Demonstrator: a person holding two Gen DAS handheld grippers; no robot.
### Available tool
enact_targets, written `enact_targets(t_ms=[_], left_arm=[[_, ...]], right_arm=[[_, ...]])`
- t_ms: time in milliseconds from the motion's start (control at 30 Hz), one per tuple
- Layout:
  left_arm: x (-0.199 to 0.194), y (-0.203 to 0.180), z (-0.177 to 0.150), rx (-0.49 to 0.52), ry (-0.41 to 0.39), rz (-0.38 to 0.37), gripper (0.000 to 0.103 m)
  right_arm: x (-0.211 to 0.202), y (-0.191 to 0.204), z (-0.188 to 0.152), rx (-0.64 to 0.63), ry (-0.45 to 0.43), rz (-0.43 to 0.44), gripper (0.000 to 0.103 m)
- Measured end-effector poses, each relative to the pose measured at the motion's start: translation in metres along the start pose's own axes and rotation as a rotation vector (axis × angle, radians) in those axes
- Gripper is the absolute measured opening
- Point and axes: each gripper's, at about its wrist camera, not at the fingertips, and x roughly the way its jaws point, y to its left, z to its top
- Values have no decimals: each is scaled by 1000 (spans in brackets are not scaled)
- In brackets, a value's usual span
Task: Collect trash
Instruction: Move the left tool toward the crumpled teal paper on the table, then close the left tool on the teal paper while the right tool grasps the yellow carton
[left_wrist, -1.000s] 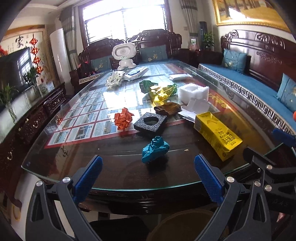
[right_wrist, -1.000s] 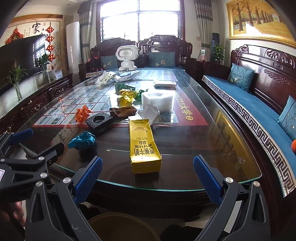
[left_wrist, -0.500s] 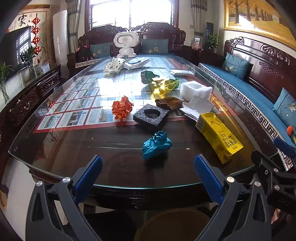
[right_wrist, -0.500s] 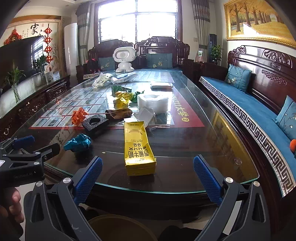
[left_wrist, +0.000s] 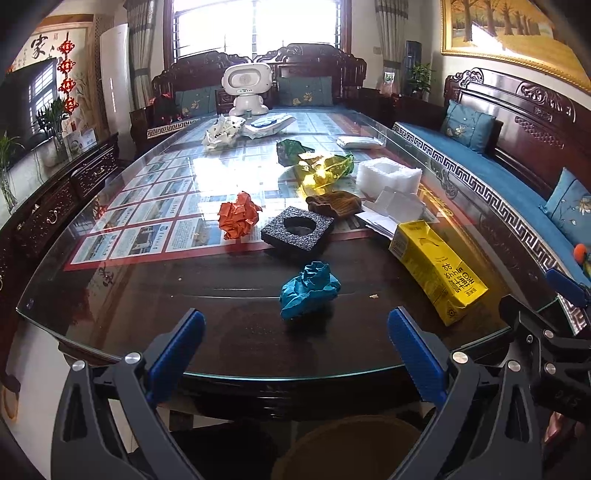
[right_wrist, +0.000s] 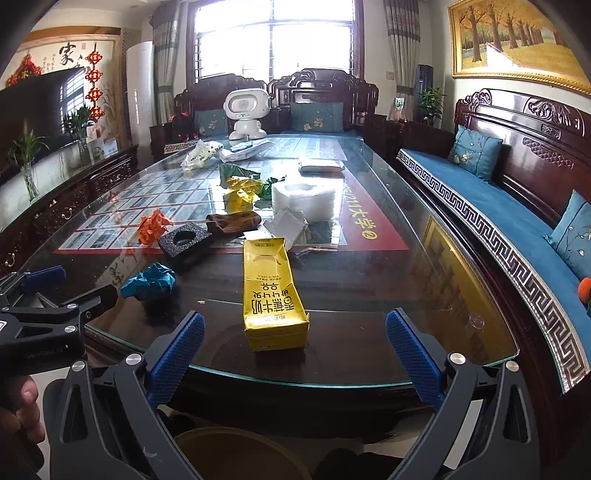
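Fingers wide apart on left gripper & right gripper, nothing held.

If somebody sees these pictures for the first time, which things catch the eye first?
The yellow carton lies flat near the front edge of the glass table, straight ahead of the open right tongs. Left of it sit a crumpled teal paper ball and, farther back, an orange paper ball beside a black foam block.
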Motion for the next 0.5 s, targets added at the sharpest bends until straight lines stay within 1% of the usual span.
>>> enact_targets(t_ms=[100, 500], left_arm=[[3, 0, 1, -10, 10, -18, 99], [10, -3, 2, -3, 23, -10, 99]], right_arm=[[0, 0, 0, -2, 1, 3, 95], [5, -2, 1, -9, 12, 18, 95]])
